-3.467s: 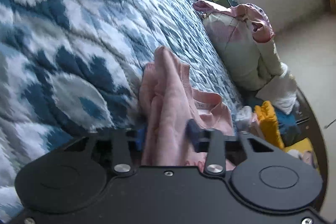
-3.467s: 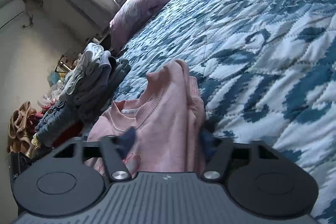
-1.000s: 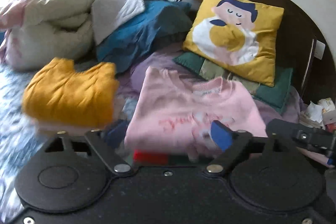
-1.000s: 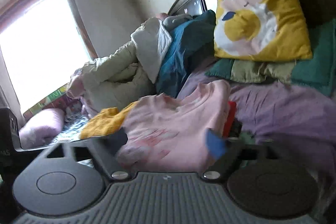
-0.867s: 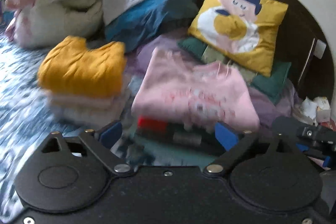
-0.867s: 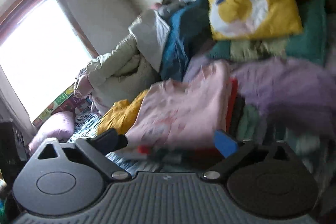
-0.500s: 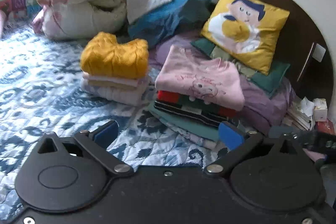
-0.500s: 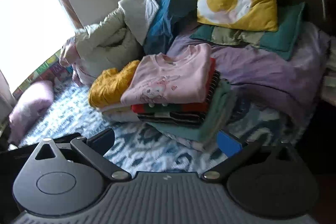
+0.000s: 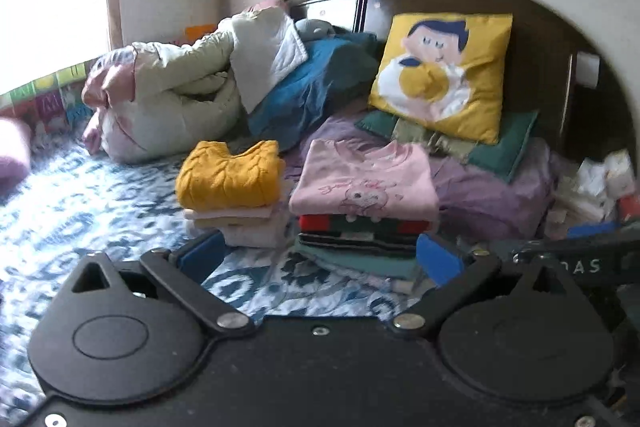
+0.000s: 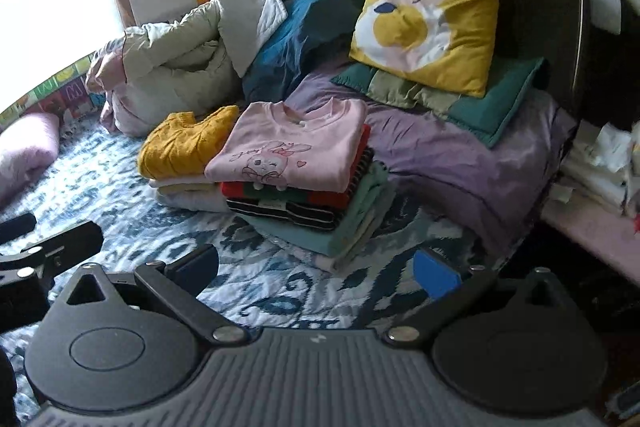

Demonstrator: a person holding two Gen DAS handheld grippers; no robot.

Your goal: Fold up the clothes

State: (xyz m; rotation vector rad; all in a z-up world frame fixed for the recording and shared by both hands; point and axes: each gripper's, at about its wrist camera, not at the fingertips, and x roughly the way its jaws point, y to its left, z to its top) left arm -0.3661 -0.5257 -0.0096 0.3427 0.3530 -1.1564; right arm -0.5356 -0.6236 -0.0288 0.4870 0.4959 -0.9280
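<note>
With the pink sweater (image 9: 362,183) stacked at 12 o'clock, both the left gripper (image 9: 318,257) and the right gripper (image 10: 316,267) were released and empty, so another unfolded garment was required next.

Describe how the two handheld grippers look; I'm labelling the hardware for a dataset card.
The left gripper has a smooth black body with two round discs, black linkage arms on silver pivots, and blue finger pads. The right gripper is similar, but its body is grey and ribbed with a small logo. No cables, hands or sleeves show.
</note>
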